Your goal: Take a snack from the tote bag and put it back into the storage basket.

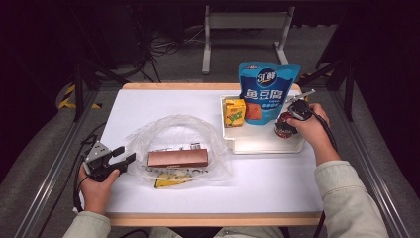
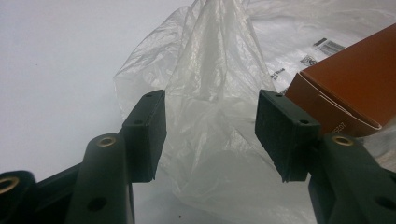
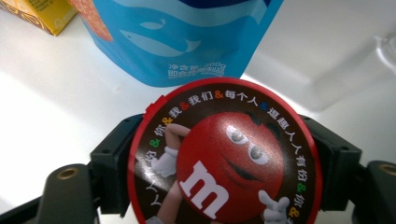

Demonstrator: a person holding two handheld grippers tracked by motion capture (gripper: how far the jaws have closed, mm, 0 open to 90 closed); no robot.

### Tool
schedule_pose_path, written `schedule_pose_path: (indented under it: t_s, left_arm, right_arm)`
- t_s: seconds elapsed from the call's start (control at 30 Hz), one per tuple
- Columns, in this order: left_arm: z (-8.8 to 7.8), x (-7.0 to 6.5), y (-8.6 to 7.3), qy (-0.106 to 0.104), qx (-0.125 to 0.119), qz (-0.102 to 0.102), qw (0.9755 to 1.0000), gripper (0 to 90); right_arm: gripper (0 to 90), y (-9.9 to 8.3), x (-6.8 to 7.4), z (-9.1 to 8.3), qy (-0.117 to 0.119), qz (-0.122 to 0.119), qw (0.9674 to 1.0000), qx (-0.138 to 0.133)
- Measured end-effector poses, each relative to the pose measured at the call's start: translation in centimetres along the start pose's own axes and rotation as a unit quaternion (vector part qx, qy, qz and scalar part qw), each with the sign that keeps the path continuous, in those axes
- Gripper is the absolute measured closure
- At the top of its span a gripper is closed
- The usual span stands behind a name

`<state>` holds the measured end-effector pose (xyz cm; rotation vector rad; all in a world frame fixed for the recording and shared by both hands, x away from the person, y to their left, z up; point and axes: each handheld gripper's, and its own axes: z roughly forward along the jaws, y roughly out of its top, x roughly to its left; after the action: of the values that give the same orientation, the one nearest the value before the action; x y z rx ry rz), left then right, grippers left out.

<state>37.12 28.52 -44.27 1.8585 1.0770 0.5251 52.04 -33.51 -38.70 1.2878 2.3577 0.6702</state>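
The right hand-held gripper [image 1: 291,118] is clamped on the candy tin [image 3: 224,156], its jaws pressing the round sides, and holds it in the white tray [image 1: 262,144], just in front of the blue pouch [image 1: 266,91] and to the right of the yellow carton [image 1: 234,112]. The plastic bag [image 1: 173,144] lies well to the left across the table [image 1: 277,178]. The left hand-held gripper [image 1: 121,156], jaws apart and empty, sits at the bag's left edge, far nearer to it, with the brown box [image 1: 177,158] inside lying crosswise.

I count two grippers, left [image 1: 124,157] and right [image 3: 224,161], one red can [image 3: 224,154] between my right jaws, one blue pouch [image 1: 267,91] and one yellow carton [image 1: 234,112] beyond it, one tray [image 1: 262,145], one plastic bag [image 2: 210,93] ahead of my left jaws, one brown box [image 1: 177,158] inside.
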Motion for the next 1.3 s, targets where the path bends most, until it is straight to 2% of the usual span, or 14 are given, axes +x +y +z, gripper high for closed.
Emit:
schedule_pose_path:
  t_s: [0.13,0.23,0.57,0.7,0.77,0.87,0.93,0.97,1.03,1.1,1.17,1.3]
  left_arm:
    - [0.0,0.0,0.0,0.0,0.0,0.0,1.0,44.0]
    - [0.0,0.0,0.0,-0.001,0.001,0.001,1.0,44.0]
    - [0.2,-0.1,0.0,-0.001,0.001,0.002,1.0,43.9]
    - [0.2,-0.1,0.1,-0.001,0.001,0.004,1.0,44.0]
    - [0.2,-0.1,0.1,-0.001,0.0,0.004,1.0,44.0]
    - [0.2,-0.1,0.1,0.0,0.0,0.004,1.0,44.0]
    - [0.2,-0.1,0.1,-0.001,0.0,0.004,1.0,44.0]
    - [0.2,-0.1,0.1,-0.001,0.0,0.004,1.0,44.0]
    - [0.2,-0.1,0.1,-0.001,-0.001,0.004,1.0,44.0]
    - [0.2,-0.1,0.1,-0.001,-0.001,0.004,1.0,44.0]
    - [0.2,-0.1,0.1,-0.001,-0.001,0.004,1.0,44.0]
    - [0.2,-0.2,0.1,-0.001,-0.001,0.004,1.0,44.0]
  right_arm:
    - [16.3,0.0,0.1,-0.2,0.006,0.006,0.9999,-0.011]
    - [15.6,0.0,0.3,-0.5,0.004,-0.002,0.9998,-0.017]
    - [15.8,-0.3,0.8,-3.0,-0.02,-0.006,0.997,-0.074]
    - [27.8,-0.5,1.1,-4.4,-0.022,-0.011,0.9953,-0.093]
    - [34.1,-0.6,1.2,-5.0,-0.022,-0.021,0.9951,-0.094]
    - [54.2,-0.8,1.5,-6.1,-0.017,-0.043,0.9948,-0.091]
    - [62.7,-0.9,1.7,-6.5,-0.008,-0.05,0.9946,-0.091]
    - [62.7,-0.9,1.7,-6.5,-0.008,-0.05,0.9946,-0.091]
    - [75.9,-1.2,2.2,-6.9,0.005,-0.06,0.9948,-0.083]
    - [85.1,-1.4,2.7,-7.0,0.016,-0.064,0.9952,-0.073]
    - [90.0,-1.6,2.9,-7.0,0.024,-0.068,0.995,-0.068]
    - [90.0,-1.8,3.2,-6.8,0.035,-0.075,0.9945,-0.065]
